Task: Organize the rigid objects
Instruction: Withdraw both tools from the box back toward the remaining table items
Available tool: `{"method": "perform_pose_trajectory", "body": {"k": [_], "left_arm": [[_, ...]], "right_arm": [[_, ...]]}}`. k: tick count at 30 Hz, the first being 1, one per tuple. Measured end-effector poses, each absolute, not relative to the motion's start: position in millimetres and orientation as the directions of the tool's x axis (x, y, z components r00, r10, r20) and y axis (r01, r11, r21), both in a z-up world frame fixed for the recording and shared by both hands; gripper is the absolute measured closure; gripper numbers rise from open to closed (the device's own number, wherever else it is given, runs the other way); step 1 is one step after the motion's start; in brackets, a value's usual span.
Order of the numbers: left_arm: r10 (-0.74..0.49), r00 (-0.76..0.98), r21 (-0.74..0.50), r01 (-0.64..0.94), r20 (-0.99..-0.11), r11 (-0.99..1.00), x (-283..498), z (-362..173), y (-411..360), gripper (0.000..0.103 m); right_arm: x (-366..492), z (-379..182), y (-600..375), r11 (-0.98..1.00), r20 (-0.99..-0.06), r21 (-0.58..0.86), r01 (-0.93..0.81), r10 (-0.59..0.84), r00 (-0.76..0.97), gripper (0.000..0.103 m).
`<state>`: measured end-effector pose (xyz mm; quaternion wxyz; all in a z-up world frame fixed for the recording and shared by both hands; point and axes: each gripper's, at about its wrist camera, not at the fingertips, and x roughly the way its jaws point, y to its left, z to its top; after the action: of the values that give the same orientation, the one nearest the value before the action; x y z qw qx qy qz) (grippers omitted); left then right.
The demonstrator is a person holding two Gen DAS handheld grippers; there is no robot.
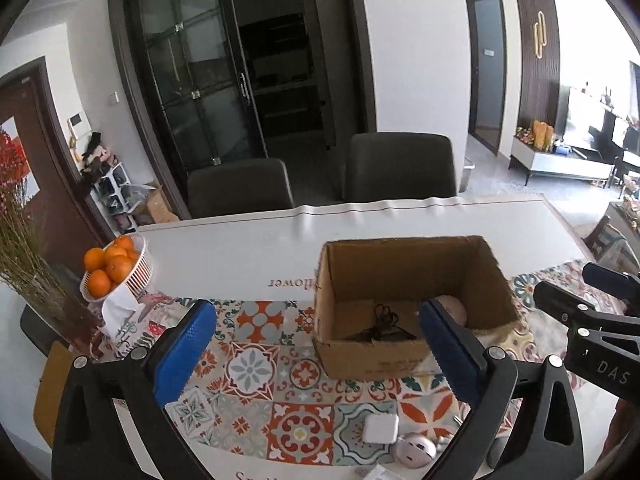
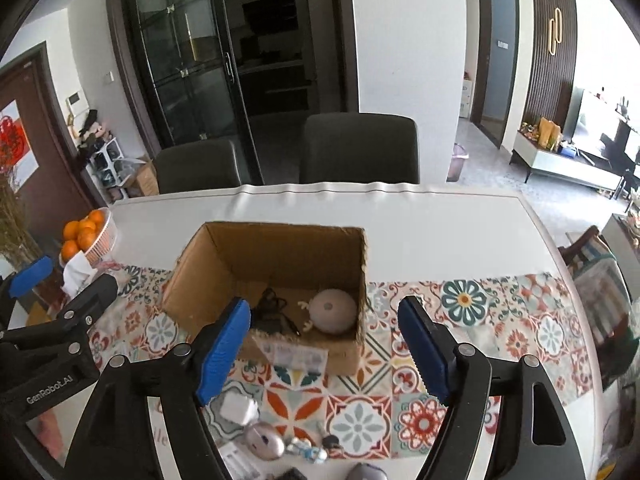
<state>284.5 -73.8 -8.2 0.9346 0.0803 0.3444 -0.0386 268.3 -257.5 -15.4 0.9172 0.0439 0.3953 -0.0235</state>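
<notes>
Left gripper (image 1: 318, 344): jaws apart, empty.
Right gripper (image 2: 324, 346): jaws apart, empty.
Cardboard box (image 2: 280, 248): mid-table, holding round pink gadget (image 2: 334, 311) and black cable (image 2: 272, 312).
White charger (image 2: 239, 407): near table edge, beside mouse (image 2: 264, 445).

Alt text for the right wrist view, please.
An open cardboard box on a patterned tablecloth holds a round pale gadget and a black cable. The right tongs stand open and empty before it, above a white charger and a mouse.
</notes>
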Motion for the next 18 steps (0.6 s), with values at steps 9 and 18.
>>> {"method": "perform_pose_trajectory", "body": {"k": [9,18], "left_arm": [[-0.029,0.759,0.117,0.137,-0.65,0.984,248.9,-19.8,-79.5,0.0],[-0.043,0.716,0.095,0.151,-0.697,0.984,224.3,-45.0,-82.0,0.0]], "right_arm": [[228.6,-17.8,-257.3,0.995,-0.714,0.05,0.092,-0.029,0.699,0.027],[197.3,-37.1,-259.8,0.995,-0.727,0.04,0.092,-0.034,0.686,0.027]]}}
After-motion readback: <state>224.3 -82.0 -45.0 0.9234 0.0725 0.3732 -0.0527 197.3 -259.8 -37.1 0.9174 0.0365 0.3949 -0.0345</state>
